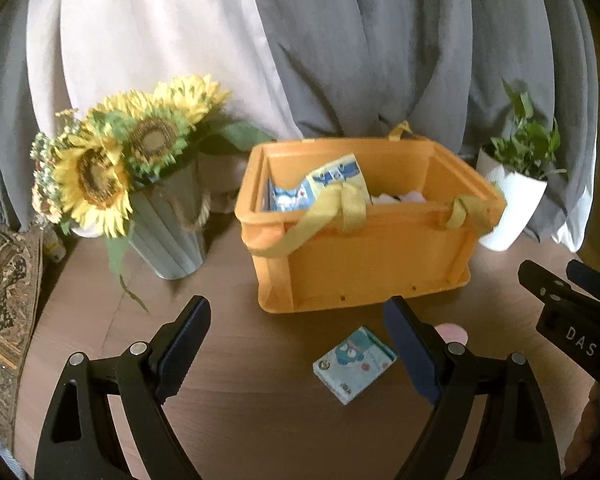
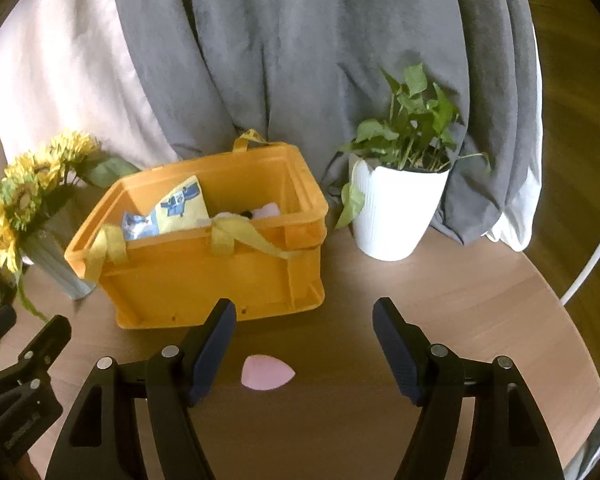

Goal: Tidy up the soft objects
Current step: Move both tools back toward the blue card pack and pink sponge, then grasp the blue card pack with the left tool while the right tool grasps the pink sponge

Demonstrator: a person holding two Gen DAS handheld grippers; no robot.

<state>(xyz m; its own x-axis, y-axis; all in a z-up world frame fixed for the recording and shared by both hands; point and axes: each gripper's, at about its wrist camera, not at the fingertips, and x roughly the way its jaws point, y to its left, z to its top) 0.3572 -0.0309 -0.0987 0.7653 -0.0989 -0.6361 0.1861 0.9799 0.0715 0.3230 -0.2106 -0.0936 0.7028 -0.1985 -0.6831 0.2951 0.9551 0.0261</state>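
An orange crate (image 1: 364,256) (image 2: 204,276) with yellow straps stands on the round wooden table and holds tissue packs and soft items. A light blue tissue pack (image 1: 354,364) with a cartoon print lies flat in front of it, between the fingers of my left gripper (image 1: 300,340), which is open and not touching it. A pink teardrop sponge (image 2: 267,373) (image 1: 454,333) lies on the table between the fingers of my right gripper (image 2: 305,344), also open, with nothing held. The right gripper's body shows at the right edge of the left wrist view.
A grey vase of sunflowers (image 1: 112,168) (image 2: 24,208) stands left of the crate. A white pot with a green plant (image 2: 396,208) (image 1: 512,204) stands to its right. Grey and pale curtains hang behind. A patterned cushion (image 1: 4,312) sits at the far left.
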